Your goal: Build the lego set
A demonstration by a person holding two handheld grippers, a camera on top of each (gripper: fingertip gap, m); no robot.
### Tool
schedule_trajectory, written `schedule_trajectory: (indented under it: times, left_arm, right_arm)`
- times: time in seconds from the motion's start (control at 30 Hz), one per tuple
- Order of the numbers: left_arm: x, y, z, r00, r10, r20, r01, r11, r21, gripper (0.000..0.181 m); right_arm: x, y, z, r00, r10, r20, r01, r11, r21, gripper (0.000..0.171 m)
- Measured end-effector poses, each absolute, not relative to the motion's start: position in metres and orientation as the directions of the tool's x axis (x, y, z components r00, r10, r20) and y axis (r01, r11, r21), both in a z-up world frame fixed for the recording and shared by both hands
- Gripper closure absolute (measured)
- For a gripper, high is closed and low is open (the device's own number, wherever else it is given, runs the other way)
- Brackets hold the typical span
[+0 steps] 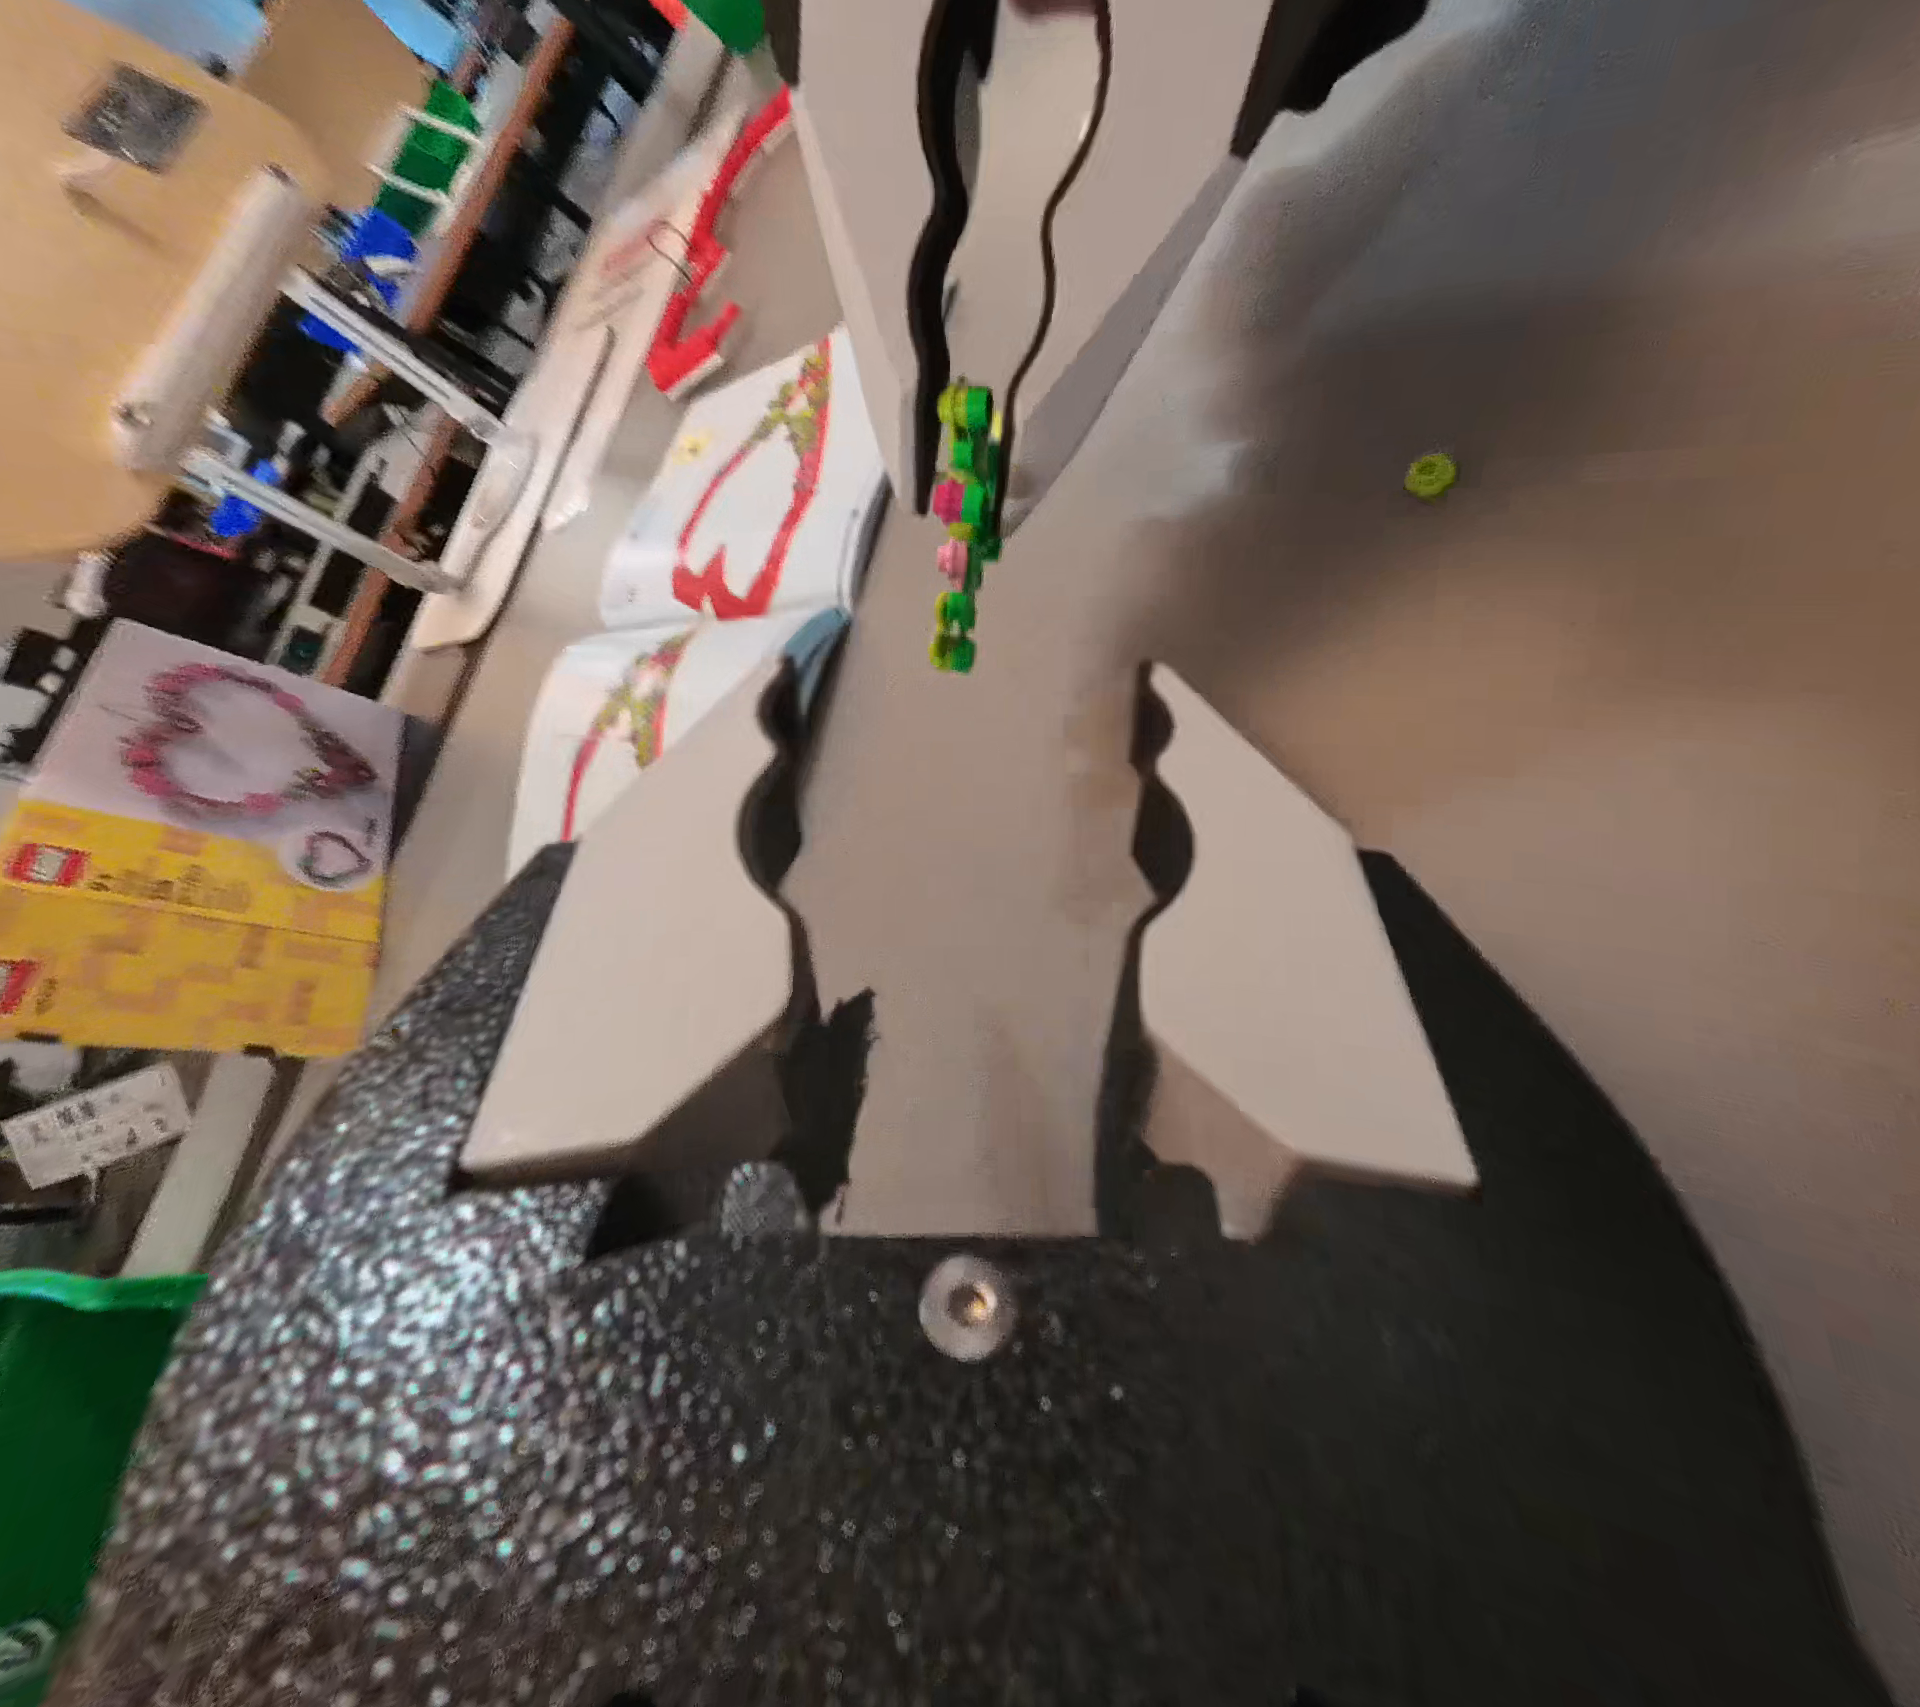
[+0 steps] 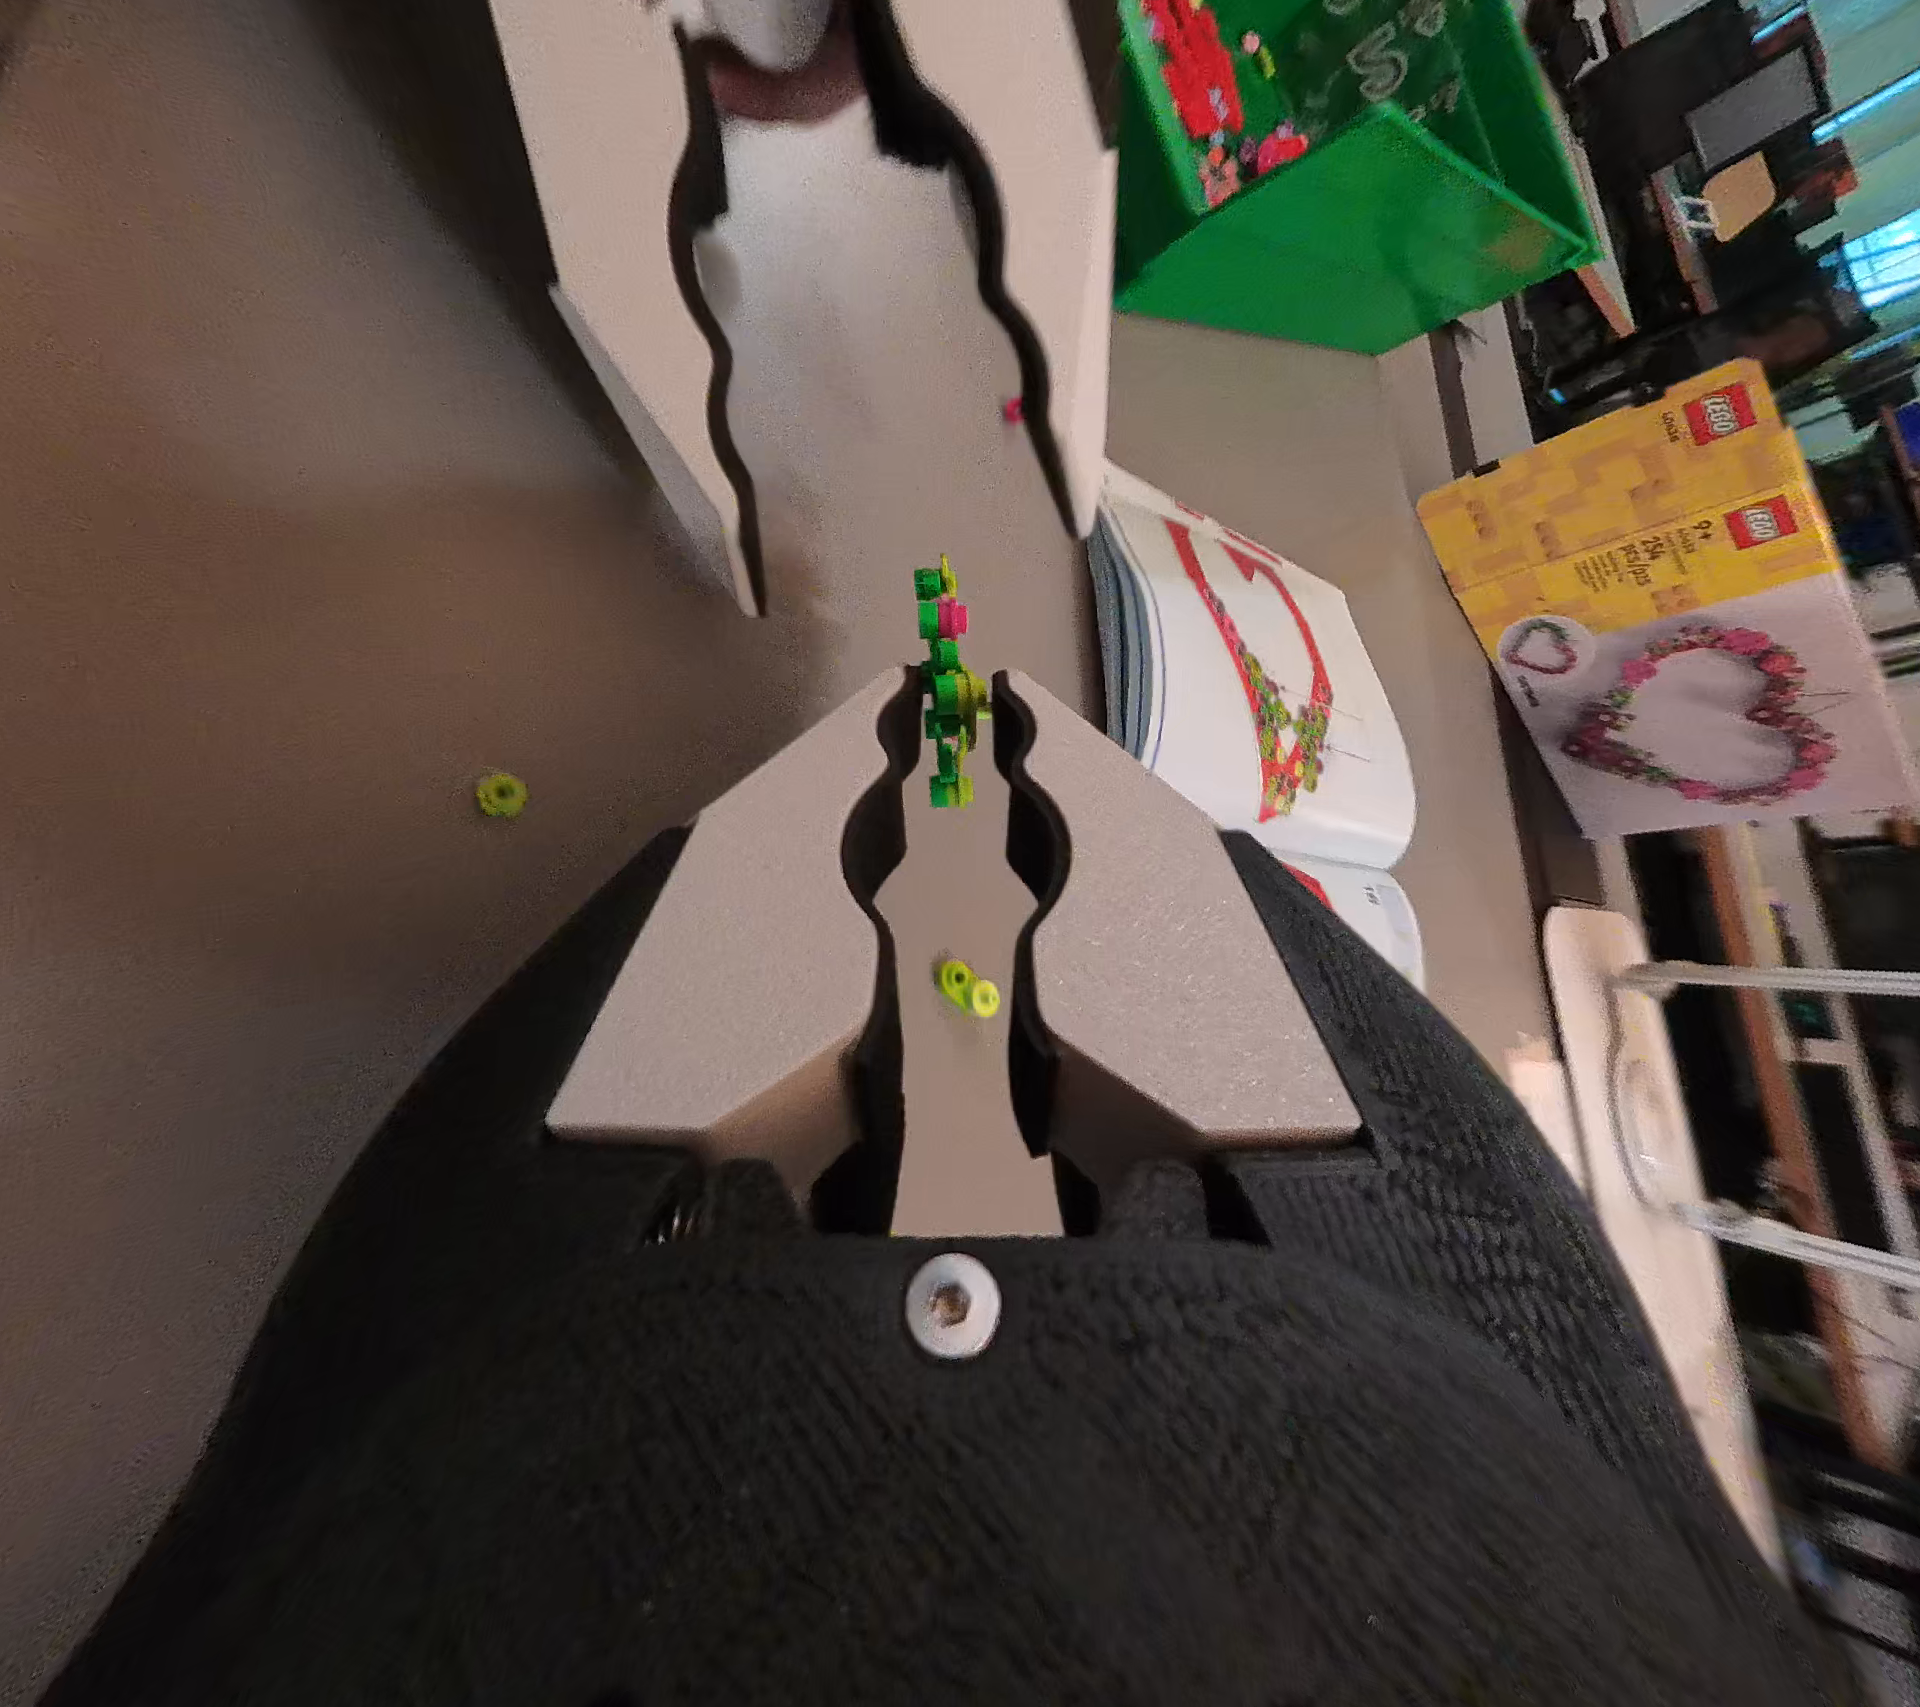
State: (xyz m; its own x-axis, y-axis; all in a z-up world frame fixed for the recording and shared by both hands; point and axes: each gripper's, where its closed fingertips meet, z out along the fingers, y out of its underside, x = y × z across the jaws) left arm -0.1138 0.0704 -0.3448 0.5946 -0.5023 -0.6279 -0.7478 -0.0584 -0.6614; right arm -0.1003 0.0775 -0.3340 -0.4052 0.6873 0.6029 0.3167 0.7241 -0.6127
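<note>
Item: leafy green-and-pink lego sprig (image 2: 948, 701), held above the grey table (image 2: 260, 618), pinched at one end between right gripper (image 2: 951, 689) tips; left gripper (image 1: 966, 691) gaping, empty. Light, rigid, likely snaps apart; grip the stem flanks

- We see red square logos and small print with numbers on the yellow box (image 2: 1631, 556), none repeated here.
- We see a page number on the open booklet (image 2: 1247, 681).
- We find the green bin's (image 2: 1351, 244) white scrawl unreadable.
</note>
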Motion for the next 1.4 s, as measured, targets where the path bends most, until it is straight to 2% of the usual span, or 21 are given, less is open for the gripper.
schedule_trajectory:
  times: [0.17, 0.27, 0.33, 0.4, 0.53, 0.63, 0.73, 0.83, 0.9, 1.07, 1.2, 1.4]
  left_arm:
    - [-0.119, 0.071, -0.337, 0.712, -0.450, -0.540, -0.629, -0.064, -0.775, 0.117]
    - [-0.134, 0.072, -0.318, 0.788, -0.352, -0.505, -0.550, -0.033, -0.835, 0.121]
    - [-0.143, 0.071, -0.306, 0.831, -0.299, -0.470, -0.494, -0.008, -0.869, 0.125]
    - [-0.162, 0.072, -0.296, 0.867, -0.194, -0.459, -0.471, -0.015, -0.882, 0.127]
    - [-0.183, 0.065, -0.273, 0.884, -0.025, -0.467, -0.466, 0.039, -0.884, 0.135]
    - [-0.185, 0.063, -0.274, 0.893, -0.017, -0.450, -0.449, 0.040, -0.893, 0.135]
    - [-0.179, 0.062, -0.274, 0.903, -0.043, -0.428, -0.426, 0.059, -0.903, 0.135]
    - [-0.172, 0.058, -0.264, 0.898, -0.054, -0.436, -0.426, 0.127, -0.895, 0.143]
    - [-0.170, 0.055, -0.259, 0.894, -0.052, -0.445, -0.432, 0.165, -0.887, 0.148]
    - [-0.164, 0.059, -0.269, 0.890, -0.101, -0.445, -0.432, 0.130, -0.893, 0.146]
    - [-0.158, 0.062, -0.277, 0.868, -0.129, -0.480, -0.470, 0.103, -0.877, 0.146]
    - [-0.153, 0.063, -0.282, 0.850, -0.141, -0.508, -0.500, 0.091, -0.861, 0.145]
  right_arm:
    - [-0.096, 0.088, -0.357, -0.463, 0.505, 0.728, 0.338, 0.860, -0.382, 0.159]
    - [-0.093, 0.085, -0.368, -0.516, 0.461, 0.722, 0.336, 0.884, -0.325, 0.148]
    - [-0.093, 0.084, -0.368, -0.521, 0.484, 0.703, 0.350, 0.872, -0.342, 0.145]
    - [-0.093, 0.083, -0.364, -0.509, 0.560, 0.653, 0.391, 0.827, -0.404, 0.127]
    - [-0.081, 0.079, -0.351, -0.480, 0.712, 0.513, 0.457, 0.702, -0.547, 0.111]
    - [-0.054, 0.096, -0.334, -0.386, 0.816, 0.431, 0.517, 0.578, -0.631, 0.111]
    - [-0.014, 0.129, -0.323, -0.197, 0.925, 0.325, 0.593, 0.376, -0.712, 0.112]
    - [0.031, 0.148, -0.336, -0.052, 0.961, 0.270, 0.672, 0.234, -0.703, 0.119]
    - [0.052, 0.141, -0.350, -0.029, 0.978, 0.208, 0.700, 0.169, -0.694, 0.126]
    - [0.071, 0.123, -0.359, 0.012, 0.996, 0.085, 0.679, 0.054, -0.732, 0.137]
    - [0.073, 0.132, -0.363, 0.061, 0.992, 0.113, 0.695, 0.039, -0.718, 0.137]
    - [0.080, 0.154, -0.375, 0.170, 0.983, 0.070, 0.728, -0.077, -0.681, 0.125]
